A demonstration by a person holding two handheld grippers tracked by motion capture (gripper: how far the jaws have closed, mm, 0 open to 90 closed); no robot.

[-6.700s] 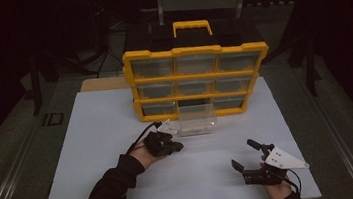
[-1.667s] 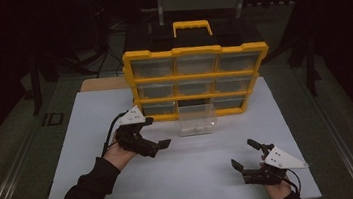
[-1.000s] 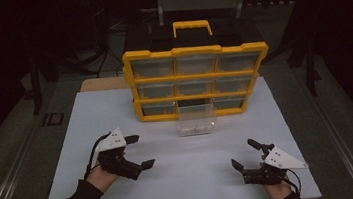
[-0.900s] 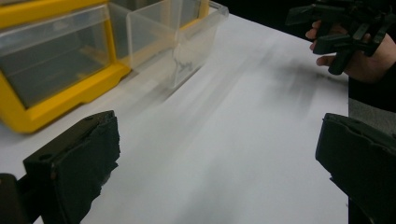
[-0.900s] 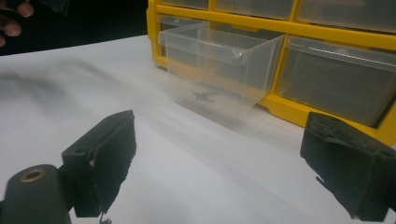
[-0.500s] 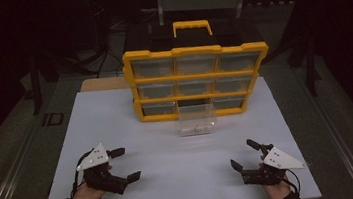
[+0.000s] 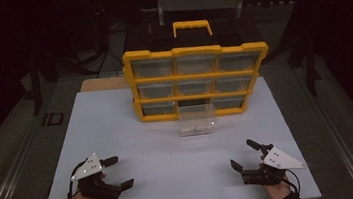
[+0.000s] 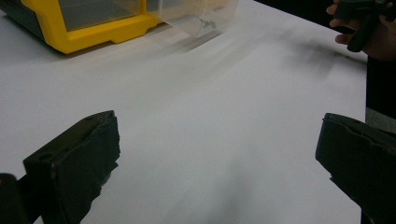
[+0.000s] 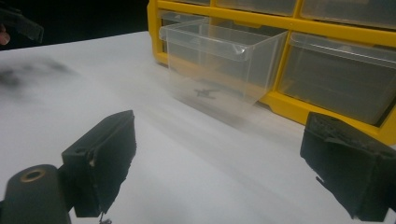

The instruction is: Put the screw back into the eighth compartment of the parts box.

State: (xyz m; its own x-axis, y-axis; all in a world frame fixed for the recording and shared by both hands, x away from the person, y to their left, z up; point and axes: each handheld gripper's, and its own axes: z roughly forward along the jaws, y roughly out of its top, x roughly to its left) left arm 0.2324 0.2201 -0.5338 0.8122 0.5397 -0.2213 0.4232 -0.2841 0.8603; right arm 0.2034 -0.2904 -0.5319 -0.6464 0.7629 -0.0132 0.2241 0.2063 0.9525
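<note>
A yellow plastic organizer cabinet [image 7: 197, 79] with a boxy frame and three rows of translucent drawers stands at the far middle of the smooth white tabletop [image 7: 169, 145], and its clear, thin-walled bottom-middle drawer [image 7: 197, 120] is pulled out toward the near side with a few small dark metal parts lying on its floor. The left gripper [image 7: 115, 173] rests at the near left and the right gripper [image 7: 243, 154] at the near right, both well apart from the drawer. Each has its blocky, matte black jaws spread wide with nothing between them.
</note>
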